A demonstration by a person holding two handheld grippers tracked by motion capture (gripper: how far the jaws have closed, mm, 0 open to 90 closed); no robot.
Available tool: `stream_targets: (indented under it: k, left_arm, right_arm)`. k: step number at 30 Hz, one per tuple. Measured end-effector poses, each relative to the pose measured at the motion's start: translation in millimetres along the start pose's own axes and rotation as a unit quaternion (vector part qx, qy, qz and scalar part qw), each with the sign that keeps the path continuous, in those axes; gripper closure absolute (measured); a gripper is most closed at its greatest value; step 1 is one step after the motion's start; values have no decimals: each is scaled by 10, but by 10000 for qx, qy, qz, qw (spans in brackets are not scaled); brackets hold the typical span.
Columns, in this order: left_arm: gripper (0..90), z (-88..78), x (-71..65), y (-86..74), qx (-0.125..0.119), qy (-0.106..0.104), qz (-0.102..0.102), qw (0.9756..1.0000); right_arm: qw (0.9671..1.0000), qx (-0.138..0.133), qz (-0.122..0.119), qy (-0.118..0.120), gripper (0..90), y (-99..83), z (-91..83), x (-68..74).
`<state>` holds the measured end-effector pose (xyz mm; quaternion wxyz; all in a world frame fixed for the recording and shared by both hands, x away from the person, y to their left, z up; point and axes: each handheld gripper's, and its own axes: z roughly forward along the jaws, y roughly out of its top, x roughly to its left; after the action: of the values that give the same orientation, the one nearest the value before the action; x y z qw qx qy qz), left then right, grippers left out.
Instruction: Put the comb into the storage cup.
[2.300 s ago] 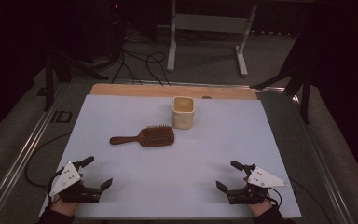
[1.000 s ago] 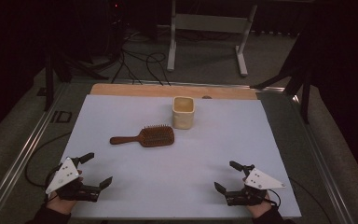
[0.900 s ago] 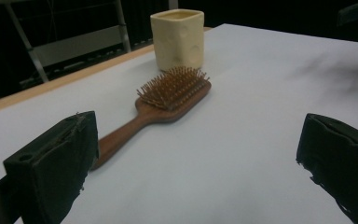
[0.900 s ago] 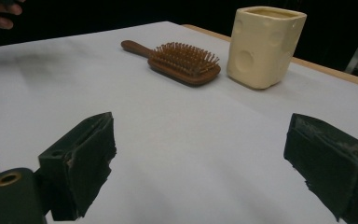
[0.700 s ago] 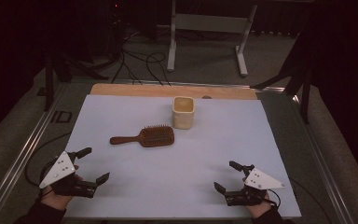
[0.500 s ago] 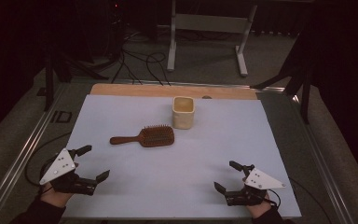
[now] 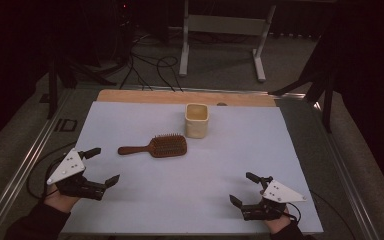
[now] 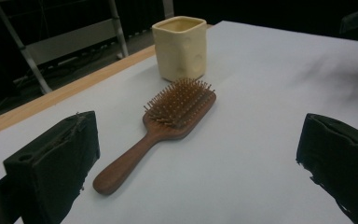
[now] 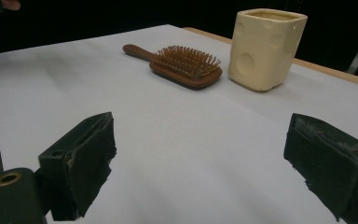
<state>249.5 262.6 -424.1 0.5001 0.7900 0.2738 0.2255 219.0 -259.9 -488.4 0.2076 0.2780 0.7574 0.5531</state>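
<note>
Reaching for the brush (image 7: 156, 146) w/ your left gripper (image 7: 98, 165) looks like the step now; jaws are wide open, nothing held. Brush lies bristles-up just left of the cup (image 7: 197, 120), handle pointing away from cup toward you. Aim at the handle, not the bristles, come in low & square so both pads straddle it. Right gripper (image 7: 242, 188) is open too, well apart from cup; leave it parked.
</note>
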Motion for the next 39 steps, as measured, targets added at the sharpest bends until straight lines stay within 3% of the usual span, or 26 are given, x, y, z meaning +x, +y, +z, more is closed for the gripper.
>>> stream_targets:
  k: [24, 28, 36, 39]
  left_arm:
    - [0, 274, 260, 246, 254, -3, -24, 9997]
    - [0, 402, 340, 285, 449, 40, -26, 9990]
    - [0, 556, 477, 327, 689, 80, -234, 9973]
    - [1, 605, 507, 327, 765, 137, -184, 9968]
  right_arm:
    - [10000, -24, 38, 59, 85, 1, 9, 8]
    - [10000, -27, 35, 64, 85, 1, 10, 8]
    - [10000, -27, 45, 78, 86, 2, 11, 9]
    - [10000, -31, 31, 83, 86, 1, 11, 8]
